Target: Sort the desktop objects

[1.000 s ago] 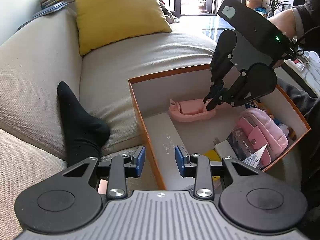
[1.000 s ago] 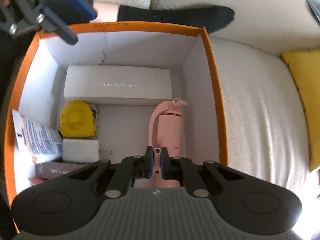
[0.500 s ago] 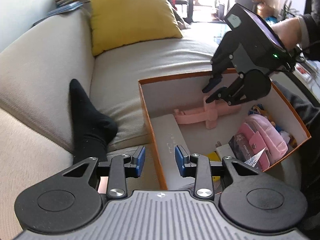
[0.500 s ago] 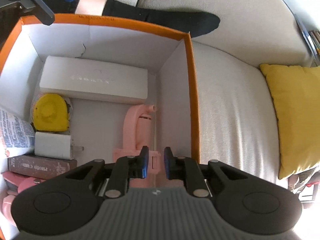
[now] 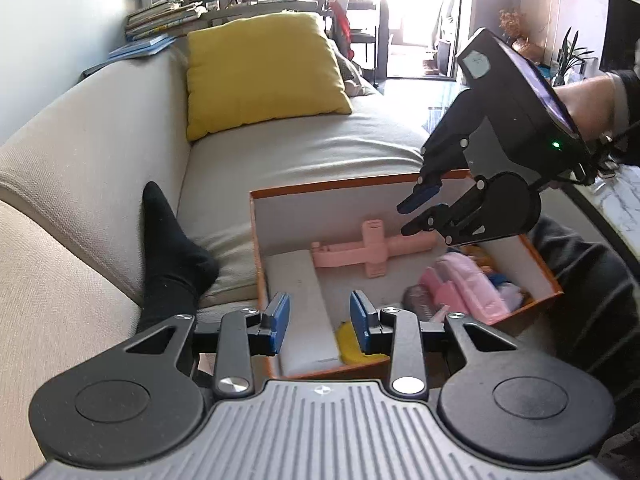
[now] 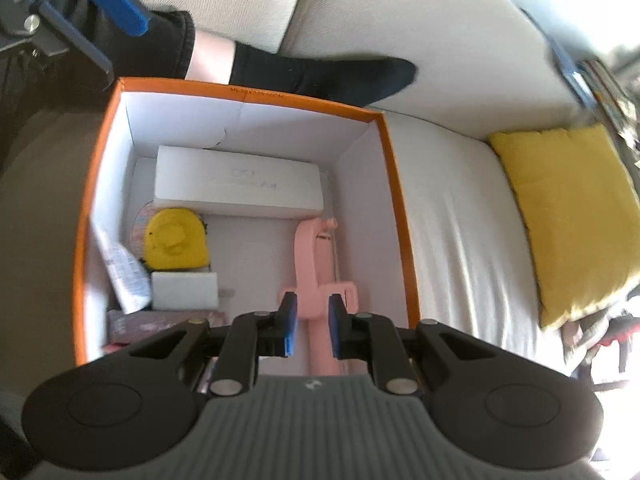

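An orange box point(image 5: 344, 186) point(image 6: 248, 94) sits on the sofa seat. On its floor by the right wall lies a pink clip-on holder point(image 5: 372, 250) point(image 6: 310, 256). My right gripper point(image 6: 312, 308) point(image 5: 412, 218) hovers above the holder's rear end, jaws a little apart, touching nothing. My left gripper point(image 5: 318, 308) is open and empty over the box's near edge; one of its blue pads point(image 6: 114, 4) shows in the right wrist view. The box also holds a long white case point(image 6: 240, 184), a yellow tape measure point(image 6: 174, 240), a small white block point(image 6: 184, 290) and a pink pouch point(image 5: 468, 284).
A person's black-socked foot point(image 5: 172, 256) point(image 6: 320, 72) rests on the sofa beside the box. A yellow cushion point(image 5: 260, 72) point(image 6: 572, 208) leans further along the seat. A printed leaflet point(image 6: 120, 268) and a dark book point(image 6: 160, 320) fill the box's left side. A marble tabletop point(image 5: 624, 208) edges the right.
My right gripper let go of the pink holder and rose out of the box; the holder now lies on the box floor. My left gripper also lifted and drew back.
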`<state>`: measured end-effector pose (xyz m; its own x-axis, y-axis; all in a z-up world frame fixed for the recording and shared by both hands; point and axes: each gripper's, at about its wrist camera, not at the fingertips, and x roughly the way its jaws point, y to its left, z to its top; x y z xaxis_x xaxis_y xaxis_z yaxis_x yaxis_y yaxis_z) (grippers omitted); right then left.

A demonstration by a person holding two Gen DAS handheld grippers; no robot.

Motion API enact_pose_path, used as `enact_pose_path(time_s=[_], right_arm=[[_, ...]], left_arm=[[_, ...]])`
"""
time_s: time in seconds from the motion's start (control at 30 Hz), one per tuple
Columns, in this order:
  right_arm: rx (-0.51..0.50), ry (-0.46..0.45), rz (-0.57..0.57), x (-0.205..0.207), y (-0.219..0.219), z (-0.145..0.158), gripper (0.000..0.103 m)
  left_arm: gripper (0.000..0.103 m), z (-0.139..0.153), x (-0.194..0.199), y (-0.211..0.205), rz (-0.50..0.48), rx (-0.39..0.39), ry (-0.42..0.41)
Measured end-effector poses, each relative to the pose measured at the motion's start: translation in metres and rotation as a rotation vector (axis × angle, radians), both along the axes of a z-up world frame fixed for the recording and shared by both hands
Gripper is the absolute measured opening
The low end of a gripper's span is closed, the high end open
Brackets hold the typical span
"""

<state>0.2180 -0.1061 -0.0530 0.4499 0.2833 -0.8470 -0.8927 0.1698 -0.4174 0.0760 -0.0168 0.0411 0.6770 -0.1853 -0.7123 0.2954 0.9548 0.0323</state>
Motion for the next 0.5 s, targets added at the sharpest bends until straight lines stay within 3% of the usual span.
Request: enact_pose_path(time_s=[0.17,0.27,0.4,0.5], right_arm=[[0.090,-0.034,-0.072,-0.038,-0.022,0.022,0.019],[0.157,-0.047,-0.116,-0.063,-0.030,0.033,0.022],[0.210,-0.090,-0.188,-0.095,-0.035,0.040,0.025],[0.300,-0.056,-0.263,-0.111,-0.042,0.043,0.027]], left_arm=[[0.040,0.016,-0.026,-0.011,0.013,-0.029,-0.040],[0.050,0.026,-0.041,-0.016,0.036,-0.069,-0.075],[0.050,0.031,-0.059,-0.019,0.086,-0.109,-0.119],[0.052,0.029,-0.068,-0.018,0.137,-0.149,-0.152]])
